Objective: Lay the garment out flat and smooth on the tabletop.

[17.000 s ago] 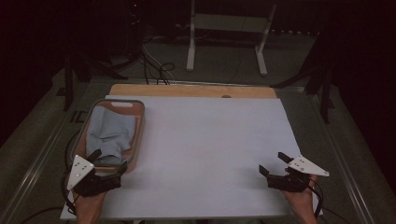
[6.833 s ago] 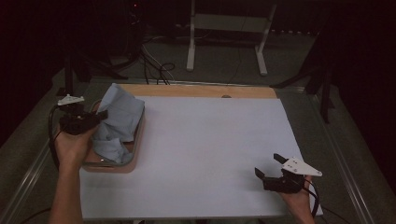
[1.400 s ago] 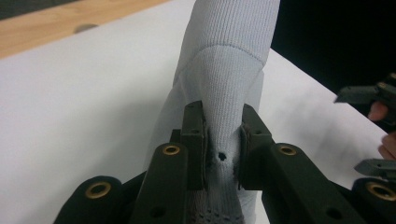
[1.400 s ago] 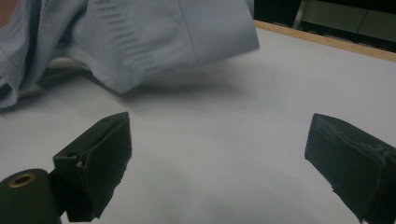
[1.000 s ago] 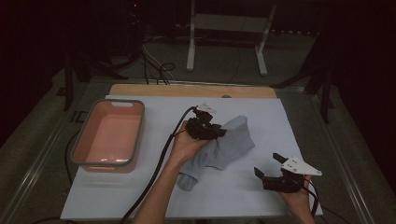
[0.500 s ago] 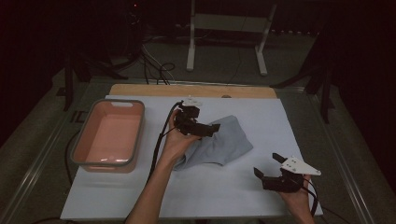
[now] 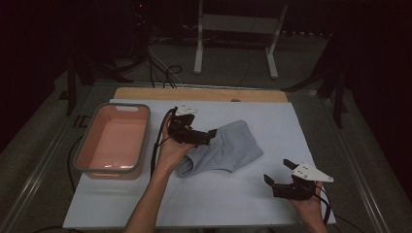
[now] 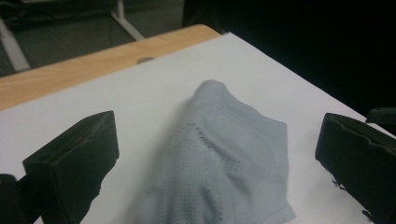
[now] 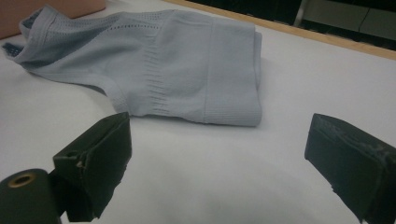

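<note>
White mat (image 7: 204, 204): grey garment (image 7: 228, 153) is laid right of pink tub (image 7: 114, 141); left gripper (image 7: 206, 137) just released above it, right gripper (image 7: 278, 171) is held wide, empty.

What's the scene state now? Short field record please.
garment: grey knit top, lying crumpled on the white sheet, out of the bin
bin: pink tub, left on the sheet
left gripper: jaws just opened, nothing pinched, over the garment's left part
right gripper: open, near the sheet's front right, apart from the garment
</note>
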